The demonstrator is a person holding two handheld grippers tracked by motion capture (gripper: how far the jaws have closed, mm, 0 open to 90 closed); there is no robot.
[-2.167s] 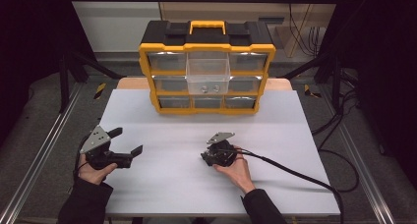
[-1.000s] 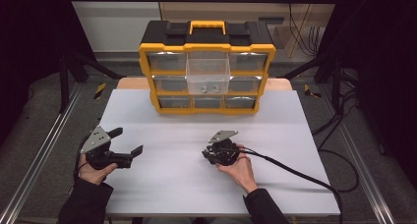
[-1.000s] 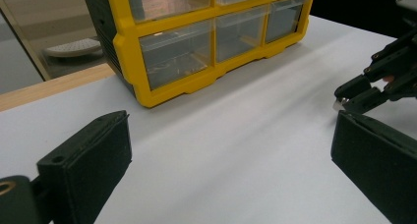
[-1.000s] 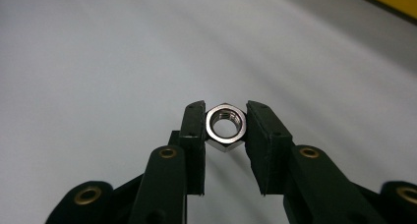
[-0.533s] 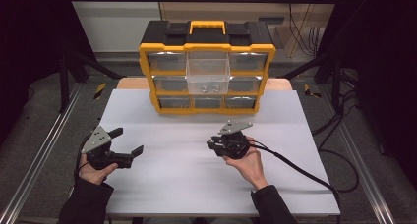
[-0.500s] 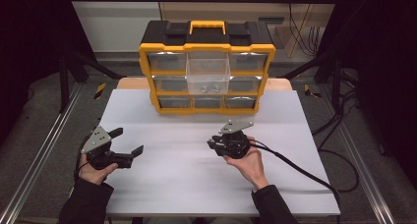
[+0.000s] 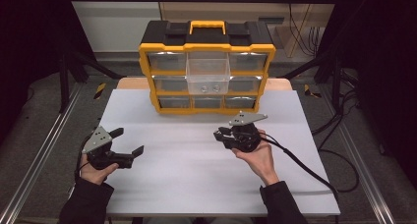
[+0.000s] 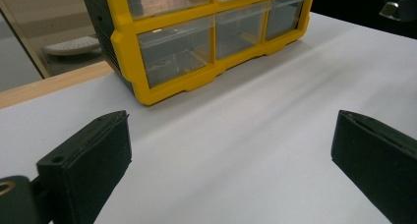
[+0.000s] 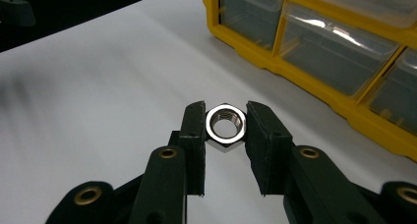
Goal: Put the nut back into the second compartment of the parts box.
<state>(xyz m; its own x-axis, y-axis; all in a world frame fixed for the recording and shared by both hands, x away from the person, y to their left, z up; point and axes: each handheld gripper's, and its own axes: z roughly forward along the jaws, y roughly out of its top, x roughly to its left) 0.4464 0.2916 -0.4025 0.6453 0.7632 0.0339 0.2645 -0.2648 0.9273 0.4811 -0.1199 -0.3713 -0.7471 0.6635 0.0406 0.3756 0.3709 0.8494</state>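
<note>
Lowest in the high view, the person's two sleeves come in from the bottom edge. At lower left the left hand holds the left gripper (image 7: pixel 122 144) low over the white table (image 7: pixel 187 184); its fingers (image 8: pixel 88 160) stand wide apart with only bare table between them, as the left gripper view shows at its lower corners.

Right of centre in the high view, the right gripper (image 7: pixel 222 135) is held above the table, its grey plate on top and its cable trailing off toward the lower right. In the right gripper view its fingers (image 9: pixel 194 130) are closed on a shiny steel hex nut (image 9: pixel 225 124), one pad against each of two opposite flats, the threaded hole facing the camera. The nut sits at the centre of that frame, clear of the table surface.

Farther back, at the table's far edge in the upper middle of the high view, stands a yellow and black drawer organizer (image 7: pixel 206 42) with a yellow carry handle. One clear drawer (image 7: pixel 208 76) in its middle column is pulled out toward the person; the other drawers look pushed in.
</note>
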